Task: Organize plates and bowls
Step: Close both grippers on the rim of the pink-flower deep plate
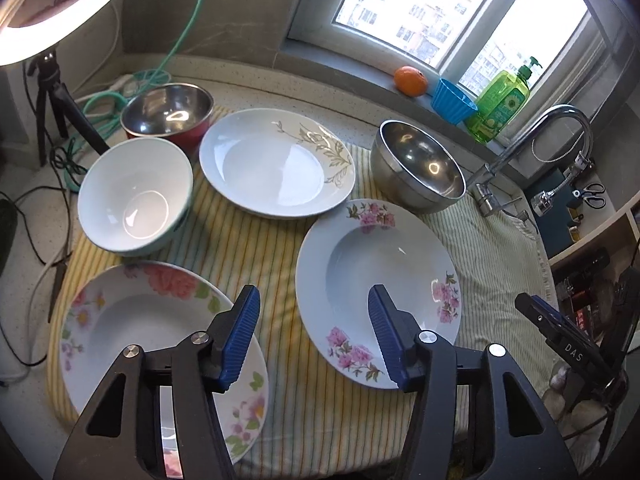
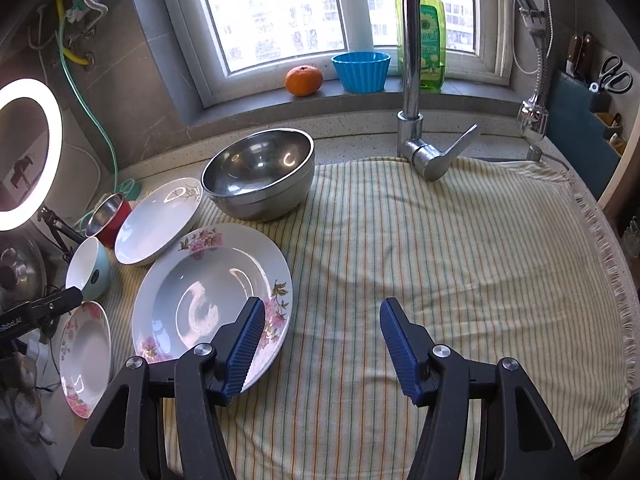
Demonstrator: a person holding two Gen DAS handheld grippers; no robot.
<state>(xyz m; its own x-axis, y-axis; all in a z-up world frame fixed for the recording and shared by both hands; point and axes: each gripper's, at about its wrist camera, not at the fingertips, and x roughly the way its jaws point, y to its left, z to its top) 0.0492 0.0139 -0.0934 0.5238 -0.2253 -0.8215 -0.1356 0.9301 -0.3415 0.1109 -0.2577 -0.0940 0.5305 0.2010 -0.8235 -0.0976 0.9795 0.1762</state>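
Three plates (image 1: 276,164) & three bowls (image 1: 134,196) lie spread singly on the striped towel (image 2: 440,260), w/ nothing stacked yet, so left gripper (image 1: 314,336) & right gripper (image 2: 322,346) hover half-open, empty.

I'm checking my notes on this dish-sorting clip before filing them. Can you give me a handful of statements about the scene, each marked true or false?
1. Three plates lie on the striped cloth. True.
2. The left claw grips a plate. False: its jaws are apart with nothing between them.
3. The orange sits inside the blue cup. False: it rests beside the cup on the windowsill.
4. The large steel bowl stands upright on the cloth. True.
5. The white bowl is stacked on the pink-flowered plate. False: it stands apart, on the cloth.
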